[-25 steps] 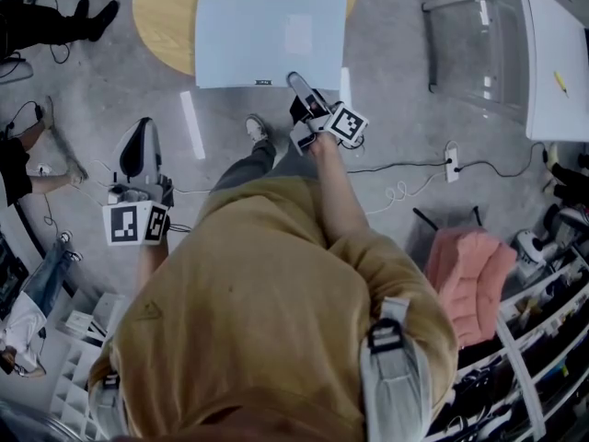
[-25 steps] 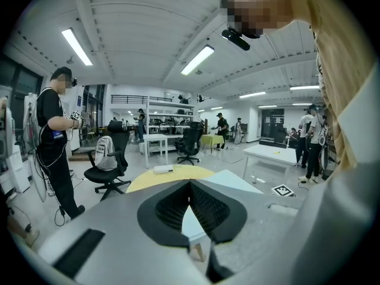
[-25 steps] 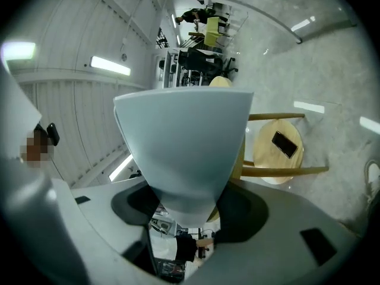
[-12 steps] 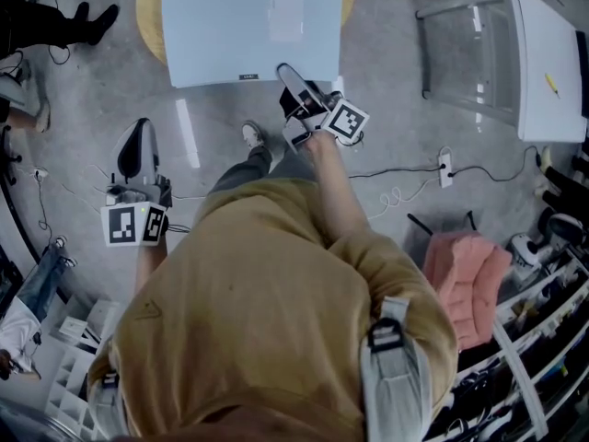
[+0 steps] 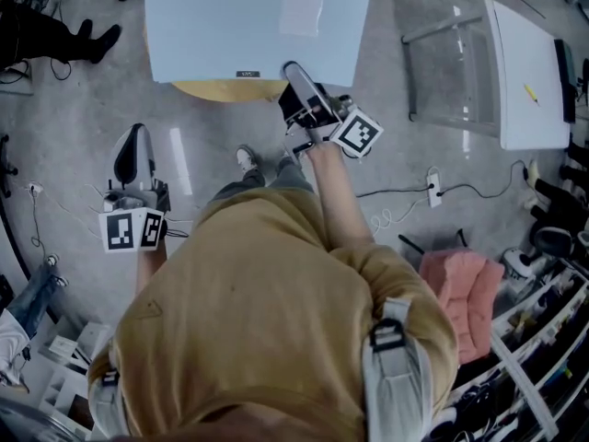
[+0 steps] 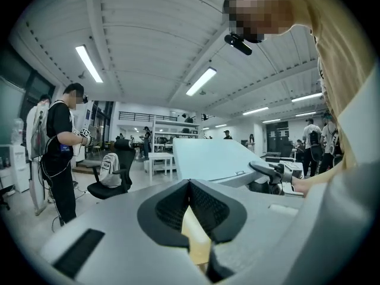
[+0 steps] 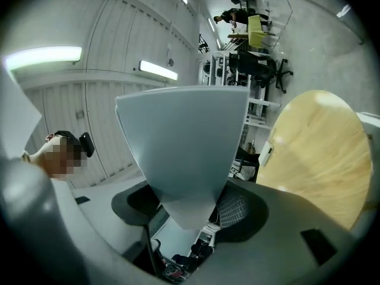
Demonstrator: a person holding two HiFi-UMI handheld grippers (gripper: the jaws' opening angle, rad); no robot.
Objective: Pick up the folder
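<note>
Underfoot you have a grey concrete floor (image 5: 83,99) strewn with cables, shelving racks along its right edge. In the gripper views the room is a long hall with a ribbed ceiling, strip lights and several people standing far off.

Folder (image 5: 230,17): pale blue-grey, large, with a white sheet (image 5: 302,7) on its face. It is in the air over the round wooden table (image 5: 225,89), hiding all but a sliver of the top. Your right gripper view shows it tilted up toward the ceiling, apart from the tabletop.

White table (image 5: 520,81) stands at the far right, with a pink padded chair (image 5: 465,297) nearer you.

Your right gripper (image 5: 294,70) is clamped on the folder's near edge, and that edge runs down between the two pads.

Your left gripper (image 5: 133,136) hangs well to the left over bare floor, its jaws together with nothing between them.

A power strip (image 5: 430,184) lies on the floor, and a yellow pen (image 5: 531,92) on the white table.
</note>
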